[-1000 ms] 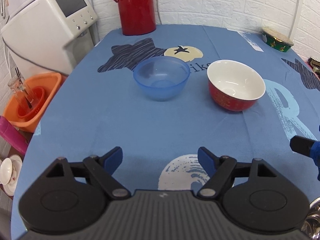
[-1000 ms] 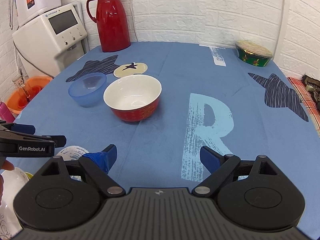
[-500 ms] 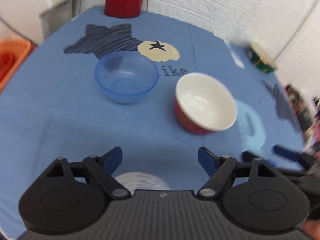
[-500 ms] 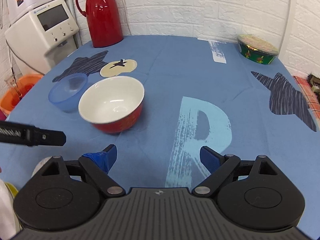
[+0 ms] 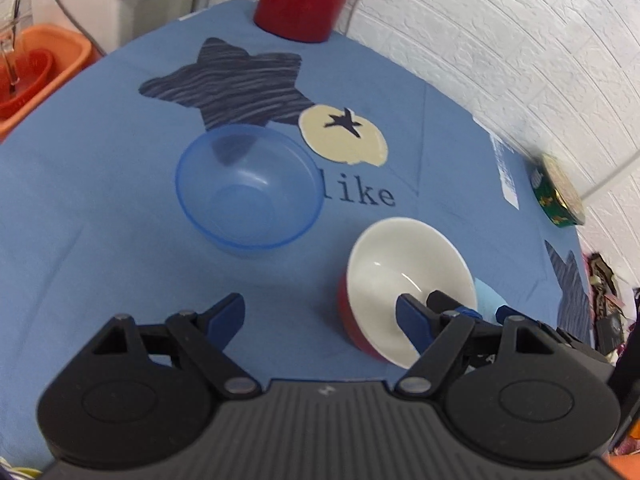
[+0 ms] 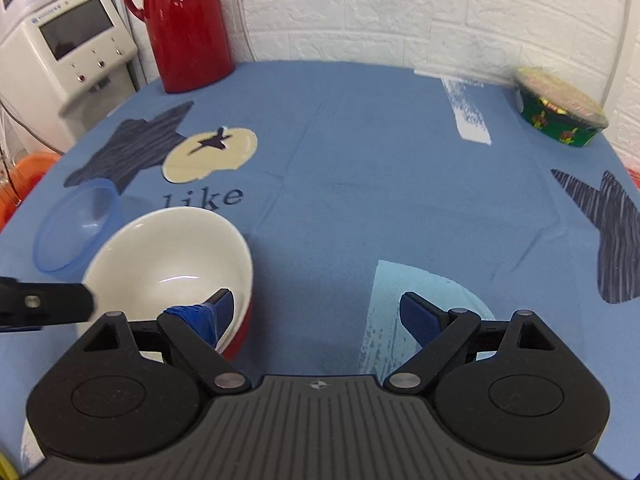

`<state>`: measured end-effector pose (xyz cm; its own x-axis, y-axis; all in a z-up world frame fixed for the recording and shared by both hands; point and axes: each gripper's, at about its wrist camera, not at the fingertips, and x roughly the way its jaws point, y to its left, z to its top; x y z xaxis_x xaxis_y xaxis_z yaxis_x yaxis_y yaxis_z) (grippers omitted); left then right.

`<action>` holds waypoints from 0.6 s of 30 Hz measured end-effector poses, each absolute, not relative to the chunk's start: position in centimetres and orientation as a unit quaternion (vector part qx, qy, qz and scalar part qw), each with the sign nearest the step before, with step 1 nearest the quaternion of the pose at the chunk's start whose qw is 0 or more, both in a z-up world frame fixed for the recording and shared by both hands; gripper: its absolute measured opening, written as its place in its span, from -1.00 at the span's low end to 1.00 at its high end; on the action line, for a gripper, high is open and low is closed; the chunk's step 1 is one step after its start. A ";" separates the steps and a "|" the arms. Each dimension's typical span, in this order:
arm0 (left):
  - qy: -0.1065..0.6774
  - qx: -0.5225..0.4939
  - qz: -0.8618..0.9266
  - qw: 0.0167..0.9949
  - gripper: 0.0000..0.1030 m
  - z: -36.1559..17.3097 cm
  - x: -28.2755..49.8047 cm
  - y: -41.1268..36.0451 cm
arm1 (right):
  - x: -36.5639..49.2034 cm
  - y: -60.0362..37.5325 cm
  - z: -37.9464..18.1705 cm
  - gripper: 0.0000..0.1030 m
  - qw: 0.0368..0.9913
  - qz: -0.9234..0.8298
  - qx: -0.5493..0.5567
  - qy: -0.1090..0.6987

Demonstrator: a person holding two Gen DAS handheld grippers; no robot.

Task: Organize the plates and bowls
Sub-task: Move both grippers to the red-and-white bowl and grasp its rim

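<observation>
The red bowl (image 6: 168, 256), white inside, stood near the table's (image 6: 360, 184) left edge, just beside the translucent blue bowl (image 5: 248, 192), which lay nearer the red thermos (image 6: 180, 24) at the far left corner. The right tongs (image 6: 316, 312) were spread wide, their left finger over the red bowl's near rim and inside it, the right finger outside; contact could not be told. The left tongs (image 5: 320, 316) were likewise spread, holding nothing. A green tin (image 6: 560, 112) sat by the far right edge.
</observation>
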<state>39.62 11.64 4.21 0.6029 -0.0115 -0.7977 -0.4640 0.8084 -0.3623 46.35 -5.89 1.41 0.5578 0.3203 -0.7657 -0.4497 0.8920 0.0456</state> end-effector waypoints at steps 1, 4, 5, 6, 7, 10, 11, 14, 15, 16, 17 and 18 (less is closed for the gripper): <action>0.426 -0.279 0.133 0.850 0.53 4.1 39.8 11.8 | 46.7 -5.8 1.0 0.50 0.876 0.222 -0.077 0.421; 0.440 -0.287 0.121 0.843 0.53 3.5 40.3 11.7 | 47.4 -5.6 0.8 0.51 0.873 0.230 -0.060 0.426; 0.442 -0.292 0.119 0.840 0.53 3.3 40.5 11.6 | 47.4 -5.3 0.8 0.51 0.872 0.233 -0.065 0.426; 0.445 -0.298 0.119 0.836 0.52 2.9 40.7 11.4 | 47.4 -5.1 0.8 0.51 0.870 0.238 -0.072 0.426; 0.446 -0.306 0.121 0.832 0.51 2.7 40.8 11.3 | 47.3 -4.8 0.8 0.51 0.868 0.243 -0.080 0.425; 0.448 -0.311 0.133 0.828 0.46 2.0 41.2 11.0 | 47.1 -4.0 0.8 0.51 0.863 0.259 -0.103 0.421; 0.447 -0.309 0.138 0.828 0.46 1.8 41.3 10.9 | 47.1 -3.8 0.8 0.51 0.862 0.263 -0.109 0.419; 0.444 -0.316 0.144 0.826 0.42 1.4 41.5 11.4 | 47.3 -3.7 0.8 0.51 0.861 0.265 -0.109 0.420; 0.444 -0.315 0.144 0.827 0.38 1.5 41.6 11.5 | 47.3 -3.7 0.7 0.51 0.861 0.269 -0.109 0.418; 0.444 -0.314 0.146 0.826 0.34 1.5 41.7 11.6 | 47.3 -3.7 0.7 0.49 0.860 0.274 -0.109 0.417; 0.444 -0.315 0.148 0.825 0.32 1.4 41.7 11.8 | 47.1 -3.8 0.7 0.46 0.858 0.282 -0.108 0.415; 0.444 -0.319 0.151 0.824 0.31 1.3 41.7 11.9 | 46.7 -3.8 0.7 0.45 0.856 0.295 -0.107 0.411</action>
<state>41.69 11.94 1.34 0.5606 -0.0344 -0.8273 -0.5311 0.7516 -0.3912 46.70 -3.82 0.69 0.4882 0.4174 -0.7664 -0.5937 0.8025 0.0589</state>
